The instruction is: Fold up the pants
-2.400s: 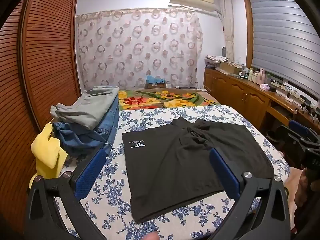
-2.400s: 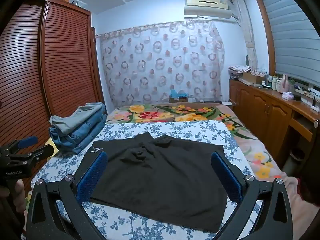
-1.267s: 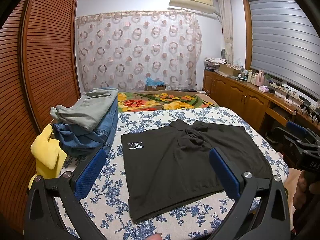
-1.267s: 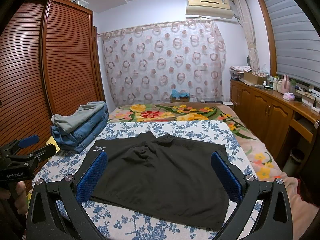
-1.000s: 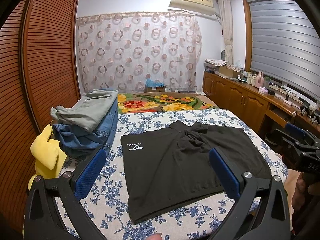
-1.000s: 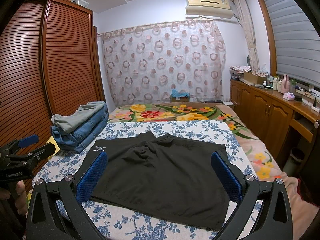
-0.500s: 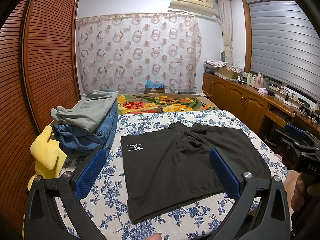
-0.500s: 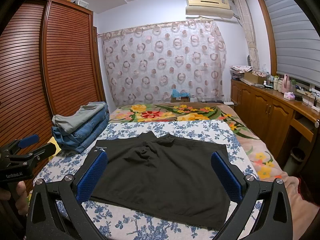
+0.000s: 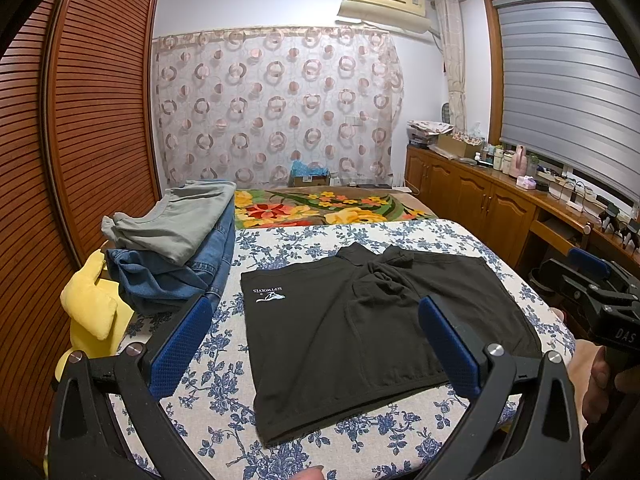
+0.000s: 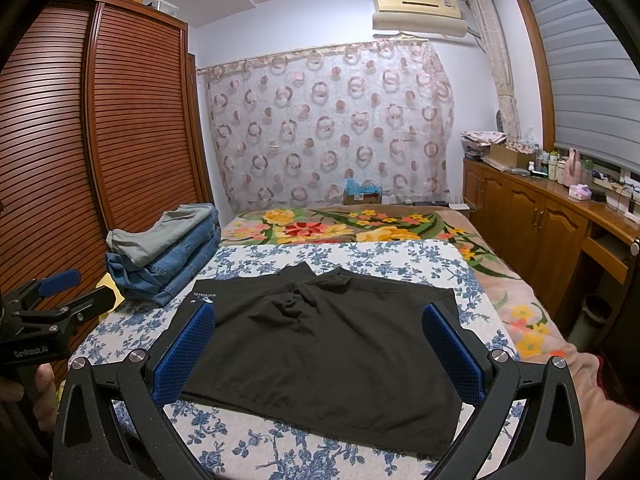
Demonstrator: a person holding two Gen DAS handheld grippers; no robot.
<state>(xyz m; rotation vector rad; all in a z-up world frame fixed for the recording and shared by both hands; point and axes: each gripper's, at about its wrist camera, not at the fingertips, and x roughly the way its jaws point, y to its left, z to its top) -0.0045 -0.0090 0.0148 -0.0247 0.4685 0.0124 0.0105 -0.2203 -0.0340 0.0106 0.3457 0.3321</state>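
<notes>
left gripper [image 9: 312,340]: jaws wide apart, holding nothing, level | right gripper [image 10: 318,344]: jaws wide apart, holding nothing, level

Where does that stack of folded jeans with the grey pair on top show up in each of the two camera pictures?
Left wrist view: the stack of folded jeans sits left of centre, beside the black shorts, above the left gripper.
Right wrist view: the stack lies at mid-left, near the wardrobe, smaller and farther off.
Shared landmark: the white logo on the shorts' corner nearest the stack.
</notes>
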